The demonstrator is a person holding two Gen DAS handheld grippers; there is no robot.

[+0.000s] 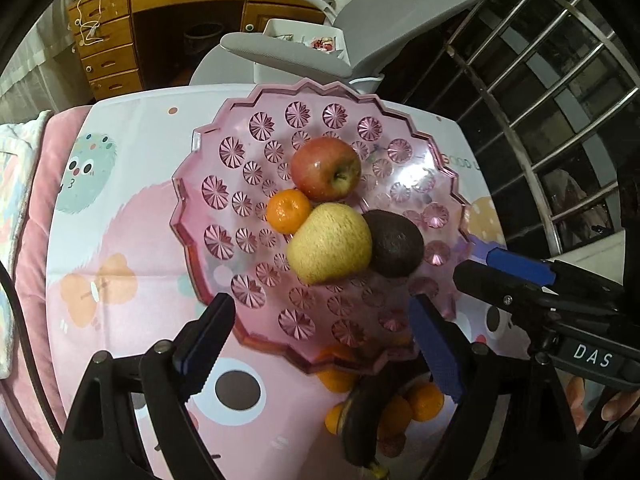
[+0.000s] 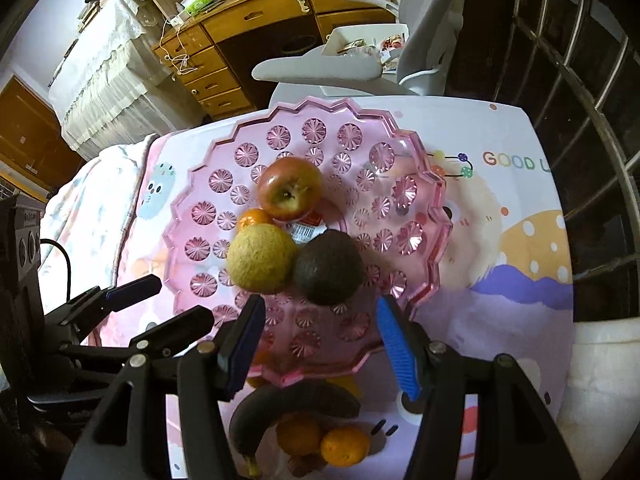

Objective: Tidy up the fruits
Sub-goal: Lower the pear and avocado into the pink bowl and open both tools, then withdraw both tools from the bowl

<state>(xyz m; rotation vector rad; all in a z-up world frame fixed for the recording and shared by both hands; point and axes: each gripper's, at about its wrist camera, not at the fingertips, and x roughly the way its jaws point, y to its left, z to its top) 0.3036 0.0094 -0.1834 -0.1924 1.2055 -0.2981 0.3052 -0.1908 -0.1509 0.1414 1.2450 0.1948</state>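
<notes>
both our left gripper and right gripper hang with jaws apart and empty, low in frame over the pink bowl's near rim. the blackened banana and loose oranges lie at the bottom, half under that rim. reaching down, we could clip the rim and tip the apple out.

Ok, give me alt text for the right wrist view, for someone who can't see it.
A pink plate on a cartoon-print table cover holds a red apple, a tangerine, a yellow-green fruit and a dark avocado. The open, empty right claw hovers at its near edge above a blackened banana and more tangerines.
</notes>
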